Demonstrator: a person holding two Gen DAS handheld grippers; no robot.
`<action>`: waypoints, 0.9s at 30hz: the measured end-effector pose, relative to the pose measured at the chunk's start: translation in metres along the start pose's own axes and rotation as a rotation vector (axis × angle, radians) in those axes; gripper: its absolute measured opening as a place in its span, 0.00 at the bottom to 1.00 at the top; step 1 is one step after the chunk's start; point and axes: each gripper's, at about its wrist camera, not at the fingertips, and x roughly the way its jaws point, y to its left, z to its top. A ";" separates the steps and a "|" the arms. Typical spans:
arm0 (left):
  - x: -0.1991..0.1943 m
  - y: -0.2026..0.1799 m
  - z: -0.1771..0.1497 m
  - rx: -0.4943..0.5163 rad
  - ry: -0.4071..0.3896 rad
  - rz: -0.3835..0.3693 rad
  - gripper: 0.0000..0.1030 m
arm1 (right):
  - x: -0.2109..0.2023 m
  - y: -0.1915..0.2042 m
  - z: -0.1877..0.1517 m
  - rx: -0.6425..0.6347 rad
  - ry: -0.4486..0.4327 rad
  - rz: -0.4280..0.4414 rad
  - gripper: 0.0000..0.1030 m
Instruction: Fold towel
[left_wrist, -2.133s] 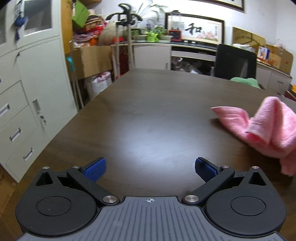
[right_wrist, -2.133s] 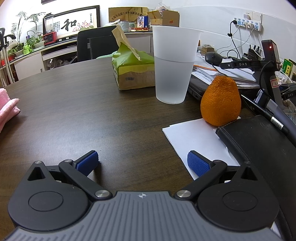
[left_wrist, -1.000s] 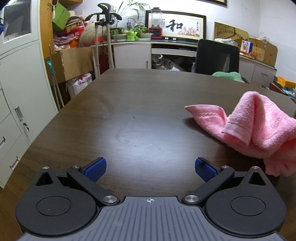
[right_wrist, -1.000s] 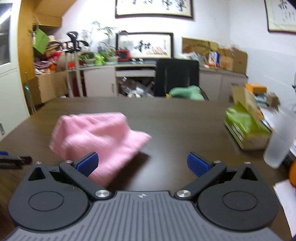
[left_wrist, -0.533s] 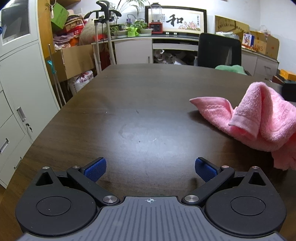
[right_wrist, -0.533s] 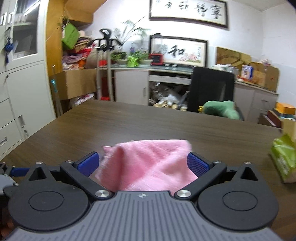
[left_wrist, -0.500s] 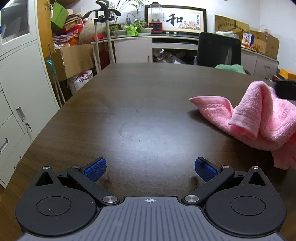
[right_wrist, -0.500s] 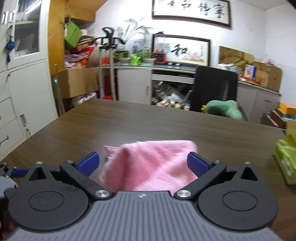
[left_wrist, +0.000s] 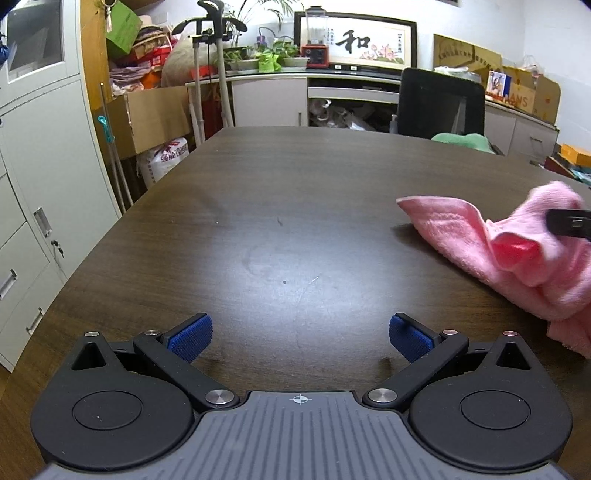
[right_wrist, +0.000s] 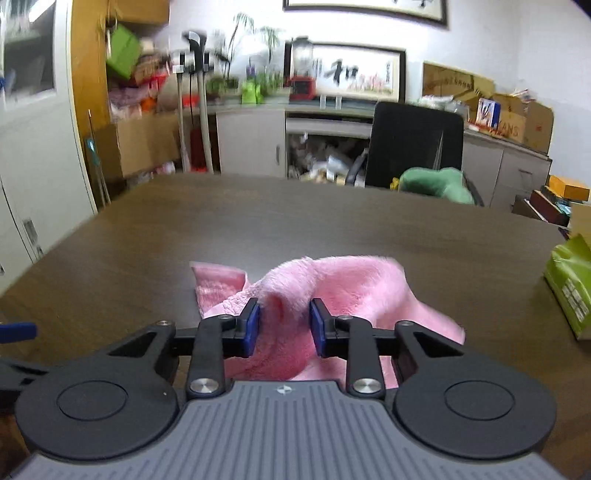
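A crumpled pink towel (left_wrist: 517, 251) lies on the dark wooden table (left_wrist: 288, 206) at the right edge of the left wrist view. My left gripper (left_wrist: 300, 338) is open and empty, low over bare table to the towel's left. In the right wrist view my right gripper (right_wrist: 284, 326) has its blue pads (right_wrist: 252, 326) closed in on a raised fold of the towel (right_wrist: 332, 288). A dark finger of the right gripper (left_wrist: 569, 223) shows against the towel in the left wrist view.
A green packet (right_wrist: 570, 284) lies on the table at the right. A black chair (left_wrist: 441, 103) with a green cushion (right_wrist: 436, 184) stands at the far edge. White cabinets (left_wrist: 40, 166) stand left of the table.
My right gripper has swung left from the cup and orange to the towel and its jaws have closed in on a raised fold. The left gripper has barely moved.
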 end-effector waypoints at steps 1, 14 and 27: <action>-0.001 0.000 0.000 0.003 -0.003 -0.003 1.00 | -0.010 -0.007 -0.003 0.026 -0.025 0.019 0.24; -0.009 -0.011 -0.002 0.063 -0.084 -0.067 1.00 | -0.064 -0.090 -0.019 0.273 -0.187 0.308 0.20; -0.006 -0.019 -0.003 0.110 -0.088 -0.118 1.00 | -0.098 -0.099 -0.071 0.180 0.029 -0.155 0.32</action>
